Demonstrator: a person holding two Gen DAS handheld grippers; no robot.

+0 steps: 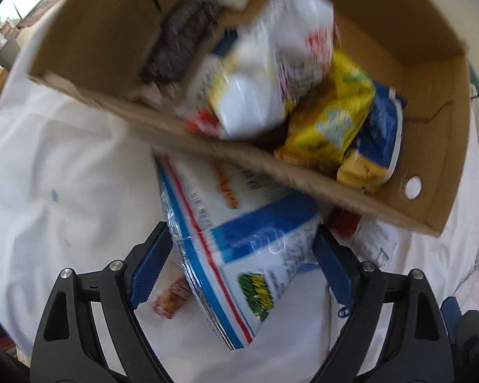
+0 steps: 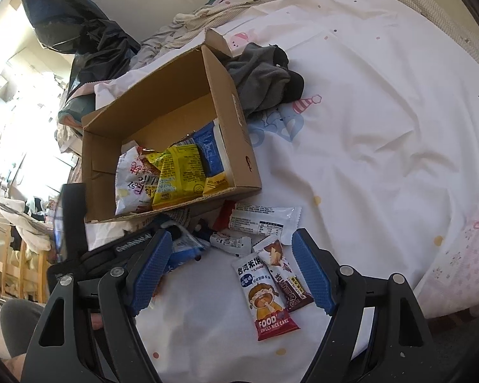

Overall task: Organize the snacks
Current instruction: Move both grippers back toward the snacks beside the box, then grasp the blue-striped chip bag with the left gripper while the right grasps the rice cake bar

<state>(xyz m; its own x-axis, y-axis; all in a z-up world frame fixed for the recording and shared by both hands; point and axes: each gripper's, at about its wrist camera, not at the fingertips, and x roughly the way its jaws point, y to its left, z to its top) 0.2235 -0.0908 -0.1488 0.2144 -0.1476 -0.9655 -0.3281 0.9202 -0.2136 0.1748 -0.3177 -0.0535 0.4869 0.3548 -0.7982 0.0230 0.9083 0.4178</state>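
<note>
An open cardboard box [image 2: 233,118] sits on the white bedsheet and holds several snack packets, among them a yellow one [image 2: 178,172] and a blue one [image 2: 210,153]. In the left wrist view my left gripper [image 1: 241,252] is shut on a white and blue snack bag [image 1: 239,249], held just in front of the box's near wall [image 1: 239,156]. In the right wrist view my right gripper [image 2: 231,255] is open and empty above loose packets: a rice cake packet [image 2: 265,296], a brown bar [image 2: 284,274] and a white bar [image 2: 262,220].
A dark grey garment [image 2: 265,76] lies behind the box. Rumpled bedding and a black bag [image 2: 89,41] are at the far left. A pink patterned pillow [image 2: 463,255] lies at the right. A small red-brown snack [image 1: 172,296] lies under the left gripper.
</note>
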